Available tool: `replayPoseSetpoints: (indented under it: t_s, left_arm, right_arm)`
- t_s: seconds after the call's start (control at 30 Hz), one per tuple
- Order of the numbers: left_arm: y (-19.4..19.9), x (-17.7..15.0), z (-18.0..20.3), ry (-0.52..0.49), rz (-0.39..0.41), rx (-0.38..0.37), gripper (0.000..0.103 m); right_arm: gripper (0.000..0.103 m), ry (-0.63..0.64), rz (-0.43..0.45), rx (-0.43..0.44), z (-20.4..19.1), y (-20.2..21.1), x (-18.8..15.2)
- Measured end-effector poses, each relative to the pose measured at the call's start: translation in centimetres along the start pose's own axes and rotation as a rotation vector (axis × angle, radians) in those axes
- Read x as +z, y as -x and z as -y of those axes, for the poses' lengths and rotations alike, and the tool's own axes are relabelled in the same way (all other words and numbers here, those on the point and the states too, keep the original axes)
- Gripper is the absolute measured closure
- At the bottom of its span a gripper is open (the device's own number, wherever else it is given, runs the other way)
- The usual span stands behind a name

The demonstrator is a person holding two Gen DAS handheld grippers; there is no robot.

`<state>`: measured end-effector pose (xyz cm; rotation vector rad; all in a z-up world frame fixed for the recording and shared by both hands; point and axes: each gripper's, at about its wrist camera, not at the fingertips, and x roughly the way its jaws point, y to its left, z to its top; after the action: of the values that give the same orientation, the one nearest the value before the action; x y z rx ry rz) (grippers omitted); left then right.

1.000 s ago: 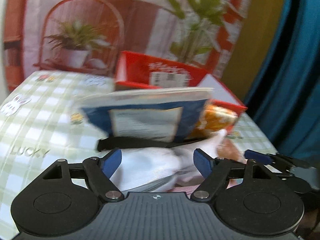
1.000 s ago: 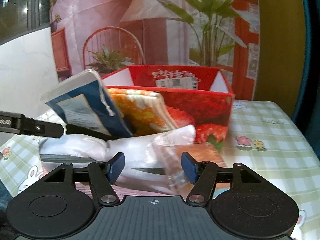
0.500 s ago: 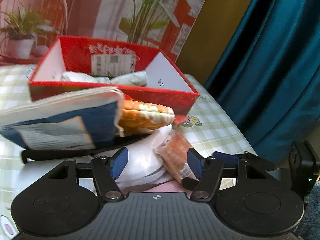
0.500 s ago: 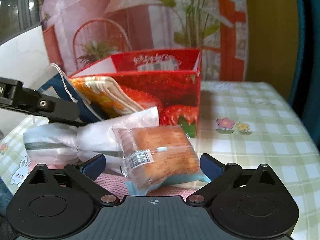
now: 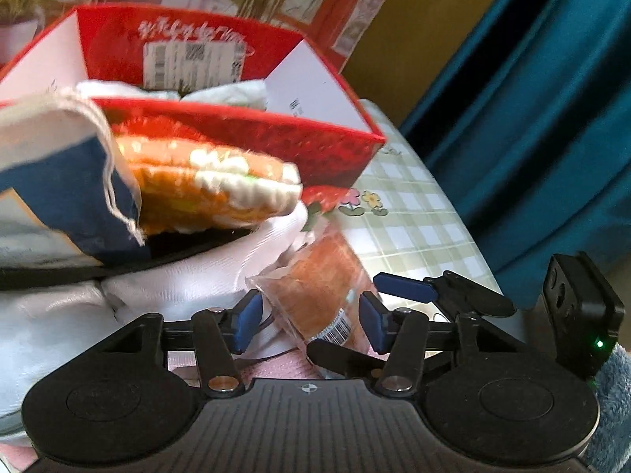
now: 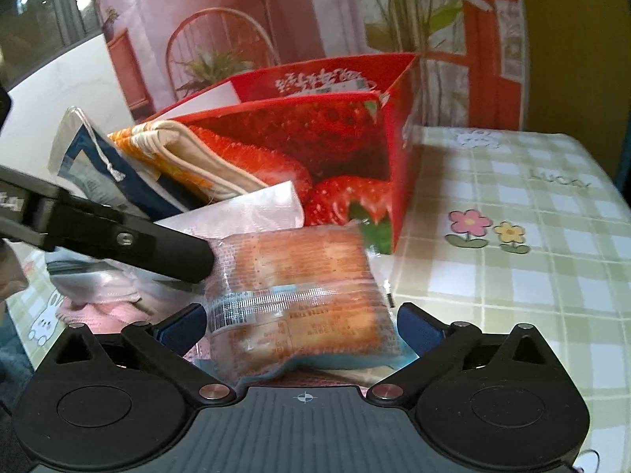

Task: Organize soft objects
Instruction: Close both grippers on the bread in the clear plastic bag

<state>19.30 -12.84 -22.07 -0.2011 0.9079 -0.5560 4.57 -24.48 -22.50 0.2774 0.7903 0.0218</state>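
1. Right gripper (image 6: 301, 321) has its fingers spread wide, one on each side of the wrapped bread packet (image 6: 299, 287). There's a gap between the blue pads and the wrapper on both sides, so it's around the packet, not pinching it.
2. Left gripper (image 5: 309, 321) has its fingers apart too, pointed at the same packet (image 5: 319, 295) from the other side. The packet's near end sits between its pads, not squeezed as far as I can see.
3. In the right wrist view, one black finger of the left gripper (image 6: 118, 236) reaches in from the left, its tip right up against the packet's left edge.
4. The packet lies at the near end of a heap of soft stuff on the table (image 6: 512, 276), just in front of the red strawberry box (image 6: 315, 149), near the box's front corner.
5. Behind the packet: a white crinkly bag (image 6: 252, 209), then an orange-and-cream folded cloth (image 6: 185, 153) leaning on the box front, then a blue-and-white drawstring pouch (image 6: 90, 165) further left.
6. Something pink and knitted (image 6: 102, 311) is under the heap on the left.
7. Left wrist view looks down into the box (image 5: 221, 59): some whitish soft things (image 5: 221, 94) are in there.
8. Teal curtain (image 5: 532, 118) hangs off the table's right side.
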Motion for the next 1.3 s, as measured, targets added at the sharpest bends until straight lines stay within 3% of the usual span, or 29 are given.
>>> replayPoseSetpoints:
  t_s: [0.37,0.63,0.93,1.17,1.27,1.3]
  left_arm:
    - [-0.7,-0.6,-0.9,0.022,-0.004,0.016,0.051]
    - [1.6,-1.2,-1.5,0.01,0.056,0.031,0.059]
    - [4.1,-2.5,-3.4,0.058,0.096,0.022,0.06]
    - [4.7,-2.8,-4.7,0.098,0.12,0.03,0.06]
    - [4.7,-3.0,-4.6,0.071,0.131,0.051,0.06]
    - [4.7,-3.0,-4.7,0.072,0.133,0.052,0.06]
  right_arm:
    - [0.002,-0.055,-0.031,0.073,-0.5,-0.6,-0.1]
    - [0.016,-0.064,-0.027,0.109,-2.6,0.9,-0.3]
    - [0.021,0.05,-0.018,0.105,-5.9,1.8,-0.3]
    - [0.021,0.136,-0.038,0.155,-7.5,1.8,-0.5]
    - [0.034,0.163,-0.032,0.128,-7.7,1.7,-0.6]
    - [0.043,0.166,-0.031,0.118,-7.6,1.7,-0.6]
